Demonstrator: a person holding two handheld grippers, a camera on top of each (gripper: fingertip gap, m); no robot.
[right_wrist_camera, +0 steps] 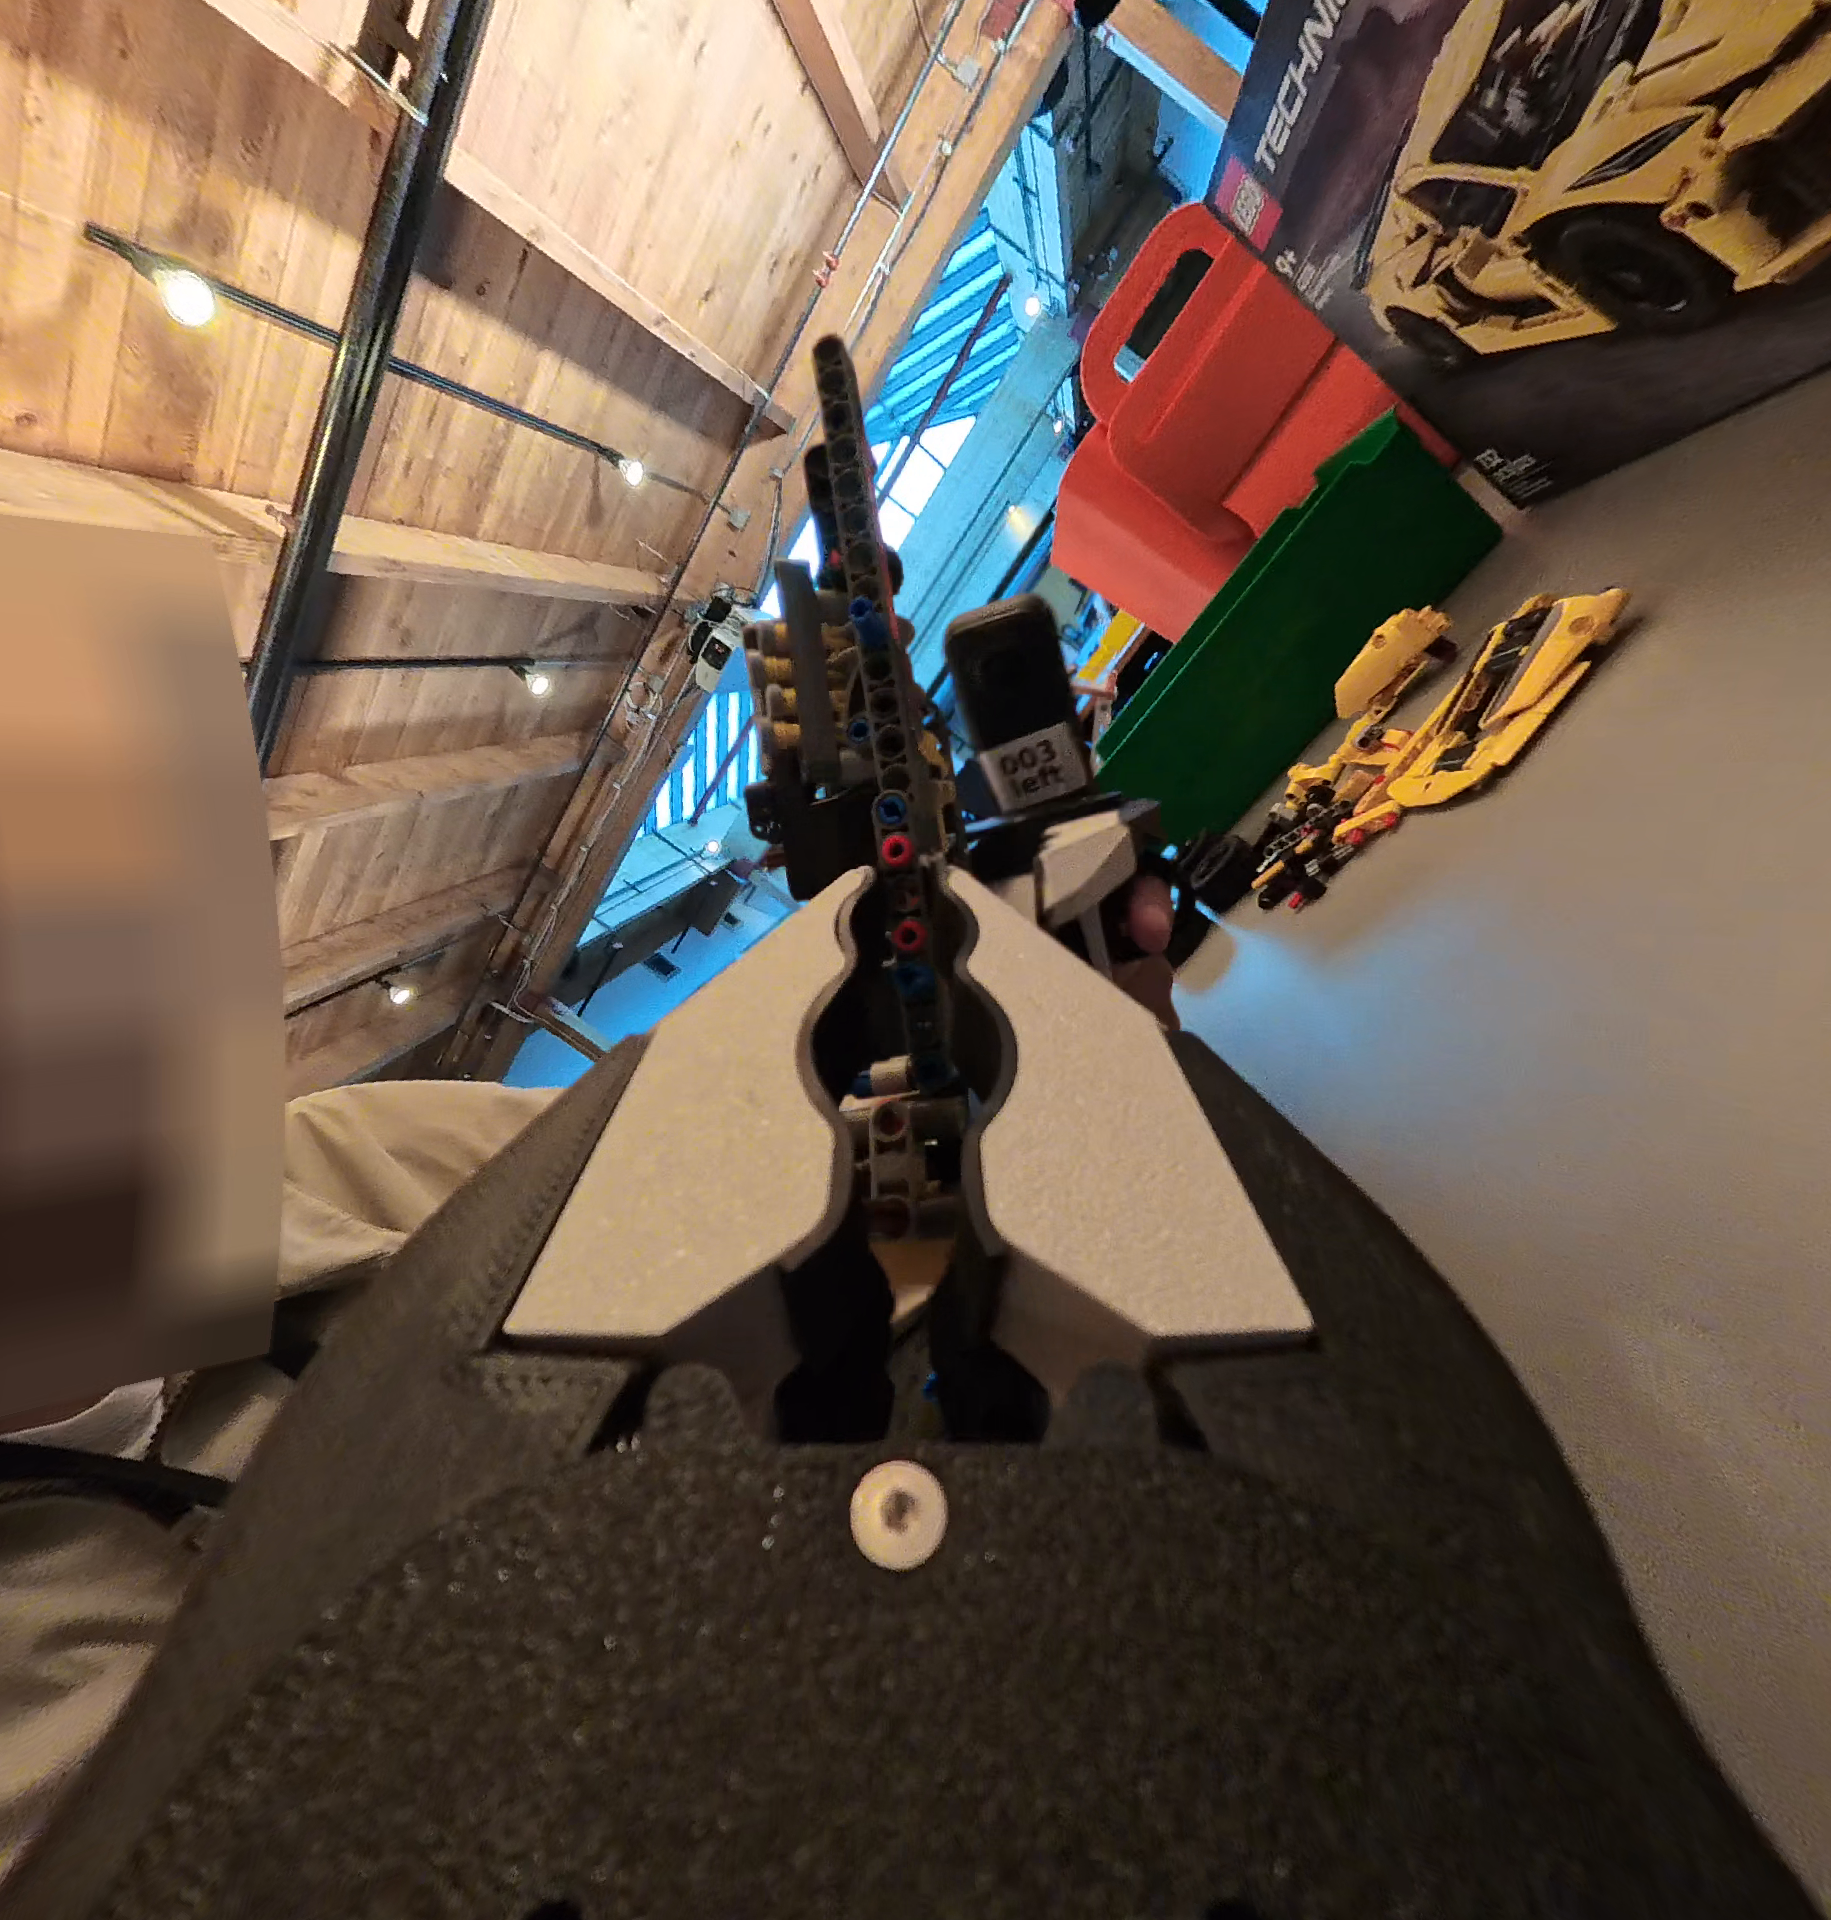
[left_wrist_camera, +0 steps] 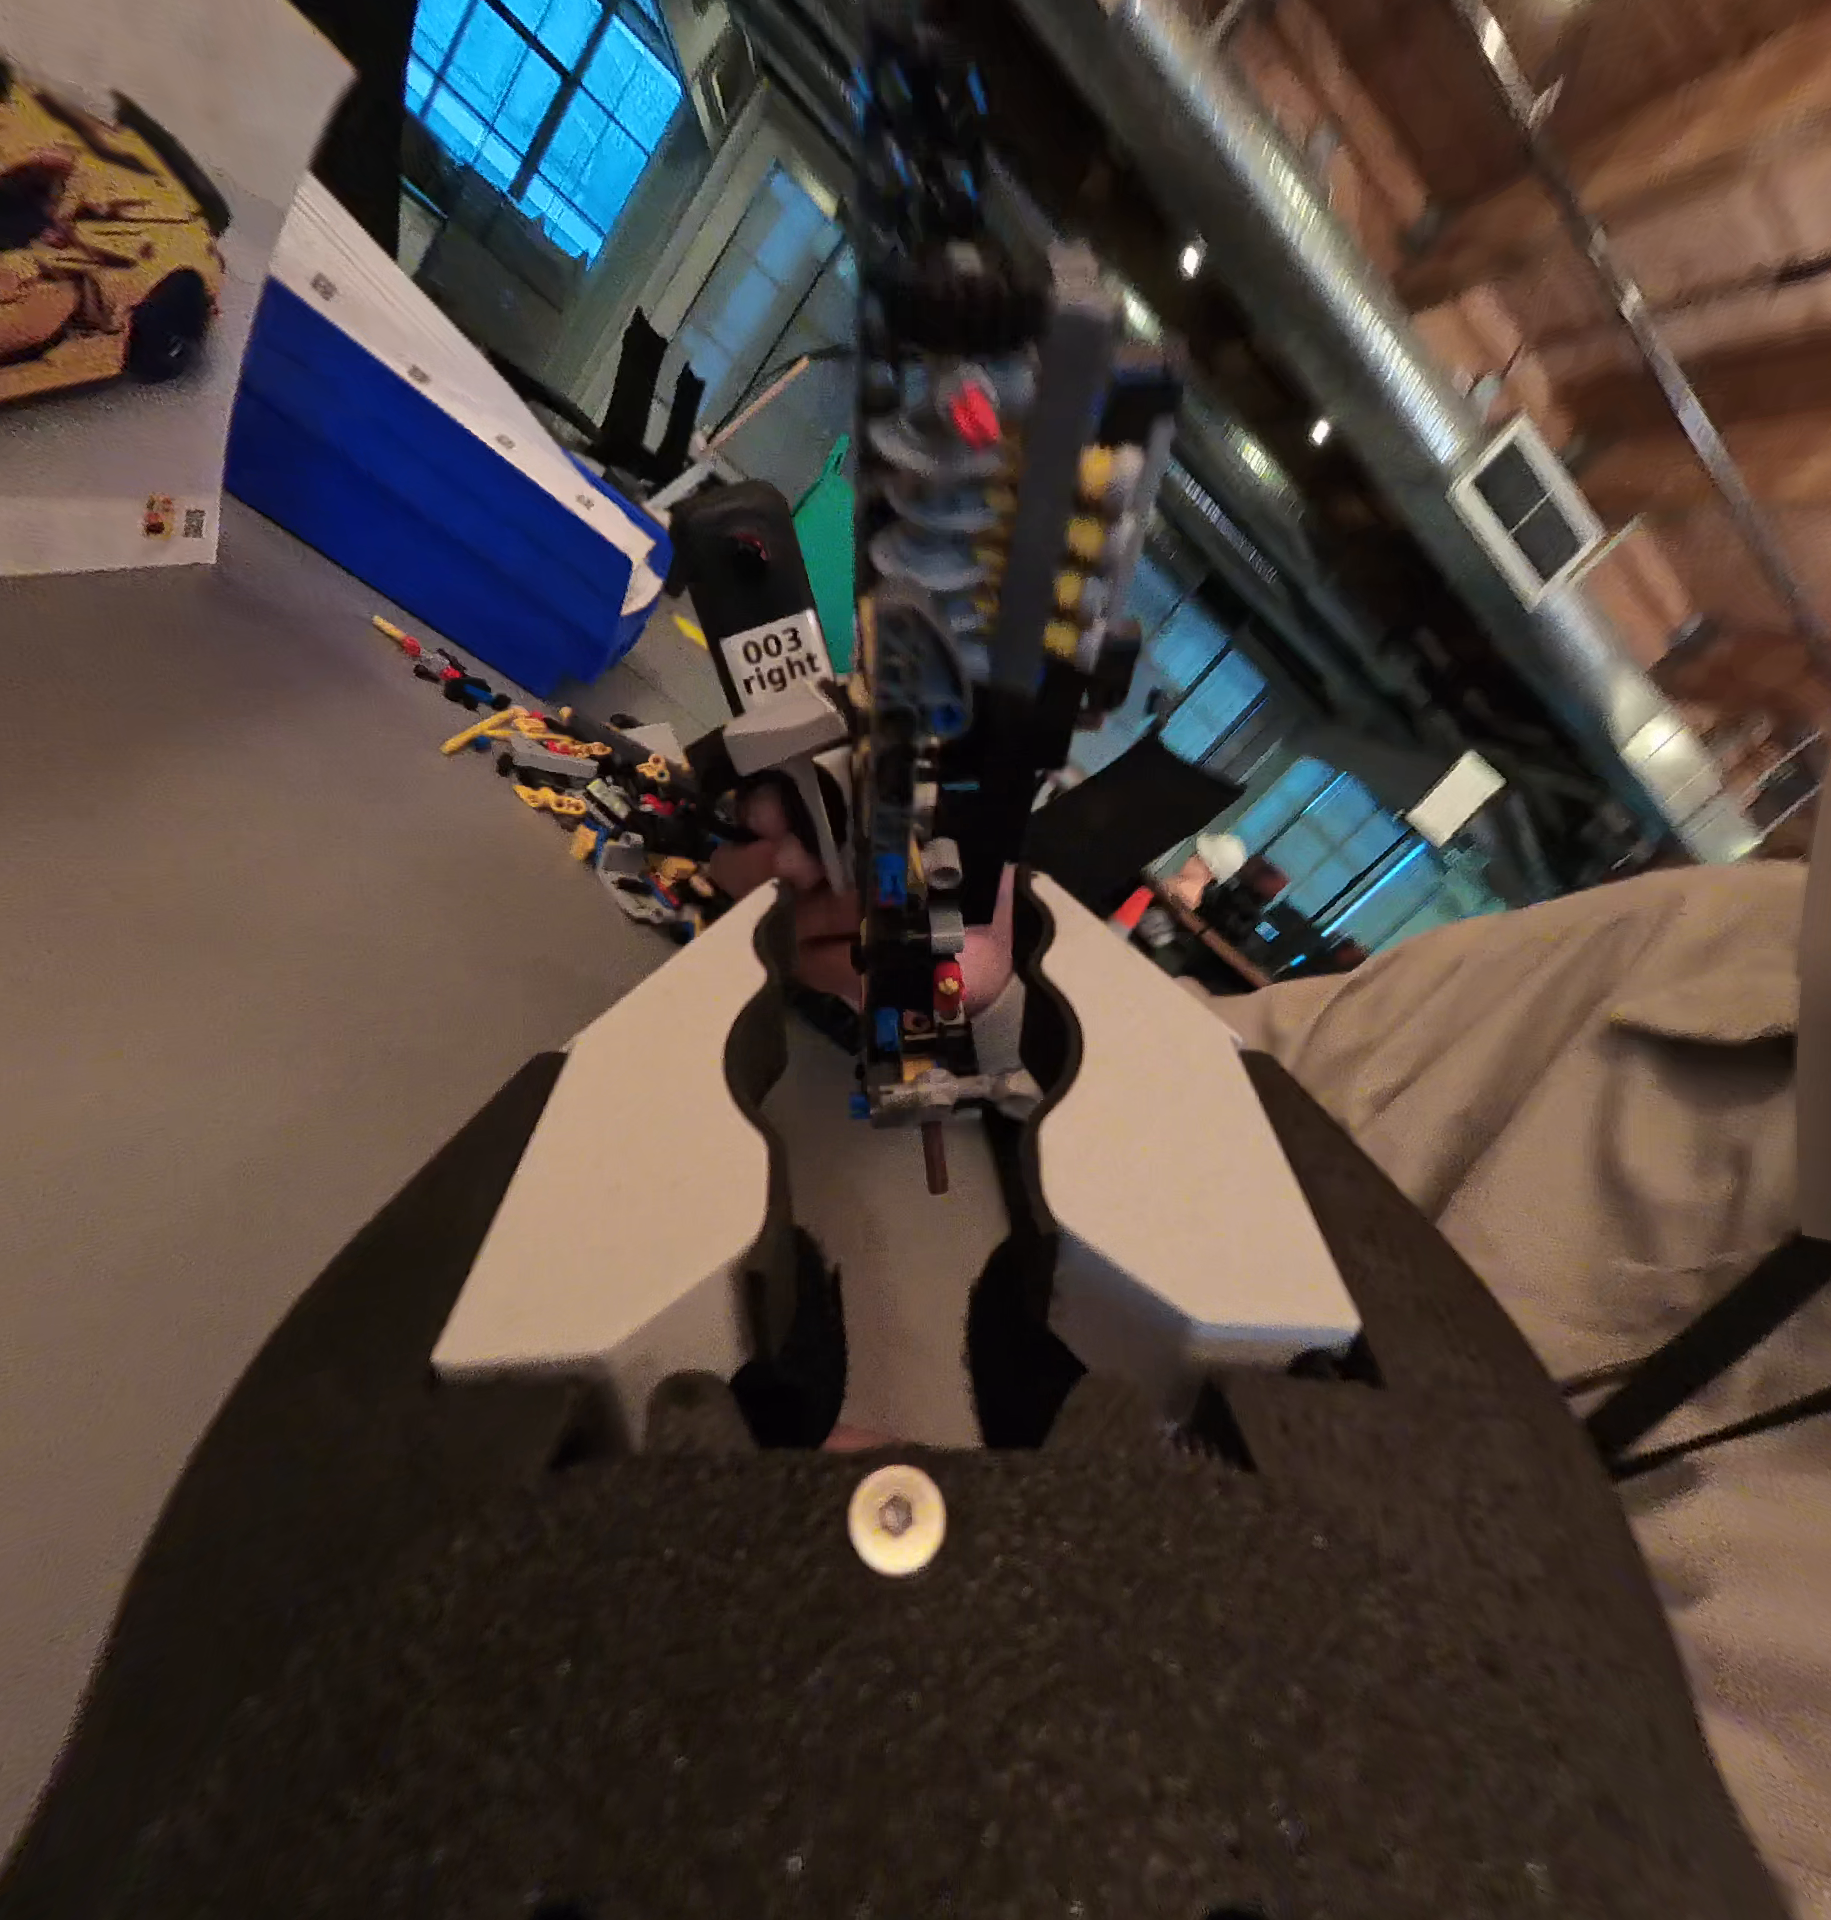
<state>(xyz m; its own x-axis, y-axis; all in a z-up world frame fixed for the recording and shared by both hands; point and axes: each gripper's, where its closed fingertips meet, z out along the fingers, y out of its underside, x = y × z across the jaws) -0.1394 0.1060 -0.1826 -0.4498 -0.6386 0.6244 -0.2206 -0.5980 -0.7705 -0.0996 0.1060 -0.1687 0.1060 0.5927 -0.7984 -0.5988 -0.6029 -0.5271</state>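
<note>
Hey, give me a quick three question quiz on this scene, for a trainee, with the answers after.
1. True or false: the right hand-held gripper is shut on the black brick assembly.
2. In the right wrist view, the tray beside the red bin is: A green, B blue, C white.
3. What colour are the car body panels lying on the table?
Key: 1 true; 2 A; 3 yellow.
</note>
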